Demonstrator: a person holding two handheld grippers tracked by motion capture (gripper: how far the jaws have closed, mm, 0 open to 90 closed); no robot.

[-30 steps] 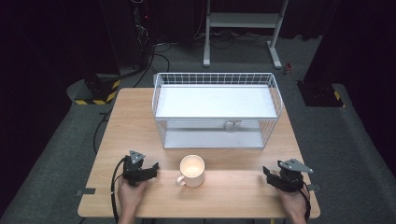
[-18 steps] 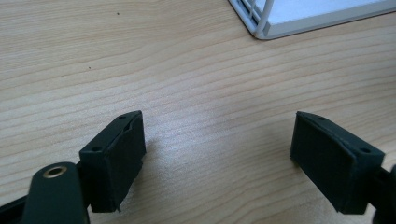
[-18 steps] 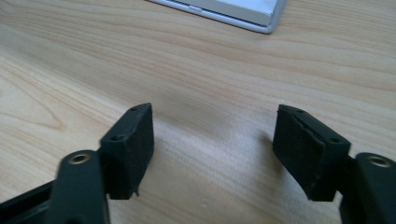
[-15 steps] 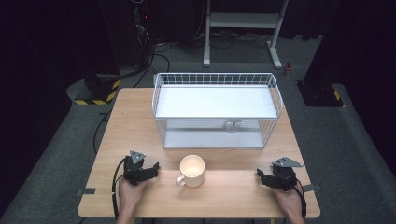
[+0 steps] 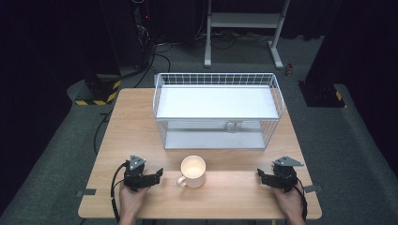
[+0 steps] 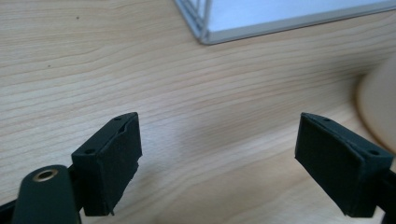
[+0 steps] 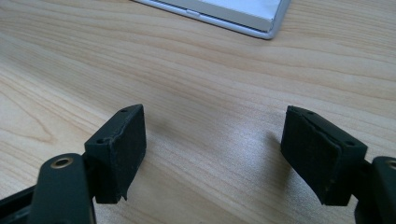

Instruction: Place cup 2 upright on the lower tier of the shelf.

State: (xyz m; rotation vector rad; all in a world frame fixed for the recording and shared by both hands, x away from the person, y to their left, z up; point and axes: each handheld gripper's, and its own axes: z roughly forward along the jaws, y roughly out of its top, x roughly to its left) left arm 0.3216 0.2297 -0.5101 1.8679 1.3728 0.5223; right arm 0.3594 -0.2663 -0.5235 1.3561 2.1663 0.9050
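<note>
**Mug between my two tools, neither one on it**

The cream mug [image 5: 193, 170] stands upright on the wooden counter [image 5: 131, 122], near my edge and roughly midway between my hands, its handle turned toward my left side. In the left gripper view its rounded side shows as a pale blur [image 6: 380, 109] at the right edge.

My left tool [image 5: 157, 174] rests low on the counter just beside the mug's handle, pointing toward it but not touching. Its jaws have just been opening and now stand wide apart, with bare wood between them [image 6: 219, 158].

My right tool [image 5: 262, 177] sits well apart from the mug on the other side, pointing inward along the counter. Its jaws have also just been opening and stand wide, holding nothing; between them I see plain wood grain [image 7: 212, 154].

Beyond the mug, toward the far side of the counter, stands a white wire basket [image 5: 277, 91] with a white shelf across its upper part. A corner of its white base shows in both gripper views [image 6: 280, 21] [image 7: 247, 16].
</note>
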